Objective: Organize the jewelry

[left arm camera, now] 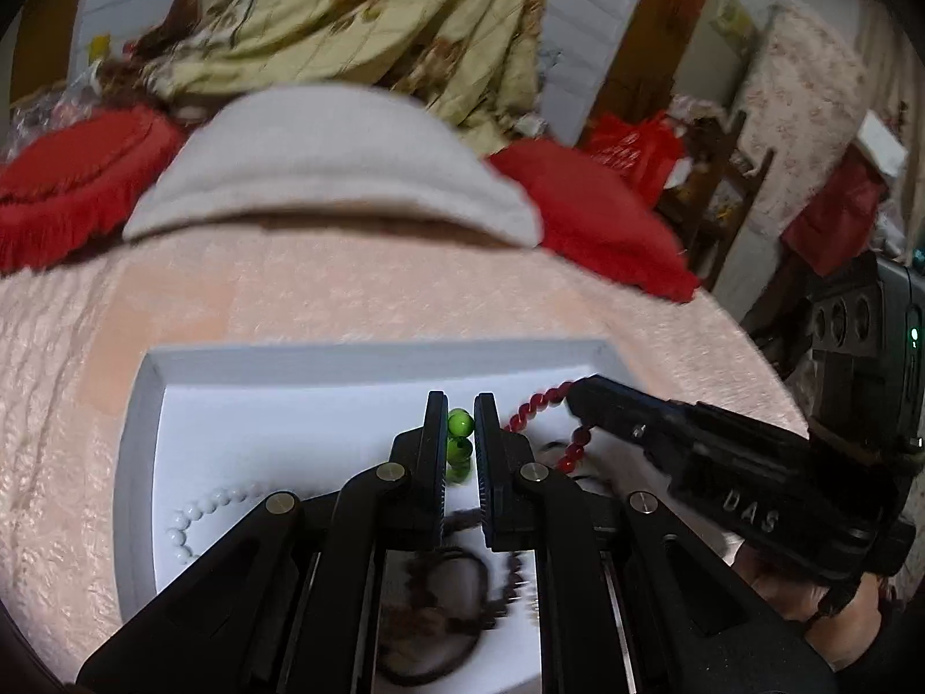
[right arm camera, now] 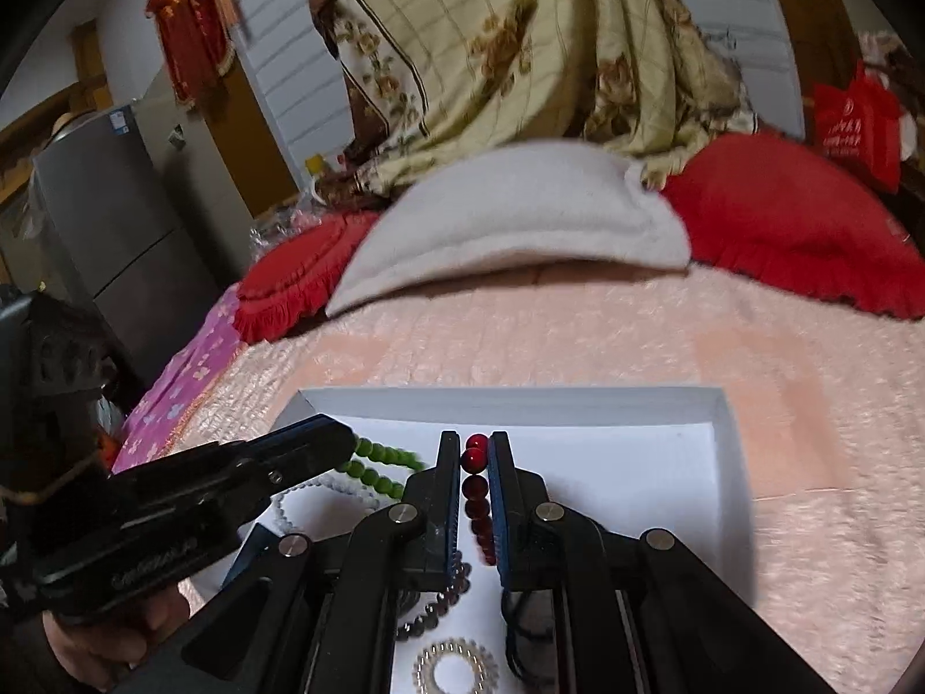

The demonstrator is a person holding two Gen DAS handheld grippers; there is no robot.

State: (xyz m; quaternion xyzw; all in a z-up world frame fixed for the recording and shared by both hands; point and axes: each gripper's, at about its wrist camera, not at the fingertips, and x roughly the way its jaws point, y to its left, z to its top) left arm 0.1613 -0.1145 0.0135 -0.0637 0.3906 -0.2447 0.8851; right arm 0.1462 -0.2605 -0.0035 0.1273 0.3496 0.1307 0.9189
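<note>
Green bead bracelet pinched between left gripper fingers, beads stacked in the narrow gap, held over white tray interior. Same green bead bracelet seen from right wrist view: strand trailing out of left gripper tip, hanging above tray floor, slightly motion-blurred.

Red bead bracelet clamped between right gripper fingers, beads lined up along the gap from tip back toward palm. From left wrist view, red bead bracelet loops out of right gripper tip, part curving down toward tray floor. Both grippers closed on their strands, tips near each other, not touching.

White bead bracelet lying flat on tray floor at left side, partly hidden behind left gripper linkage. Also visible as pale strand under the green one in right wrist view. Dark beaded bracelet on tray floor under right gripper, partly hidden. Silver coiled ring-shaped piece at near edge of tray. Dark corded piece low in left wrist view, blurred, type unclear.

White tray sits on pink textured bedspread. Grey-white pillow beyond tray, red fringed cushions either side. Floral quilt piled behind. Grey fridge at far left of right wrist view.
</note>
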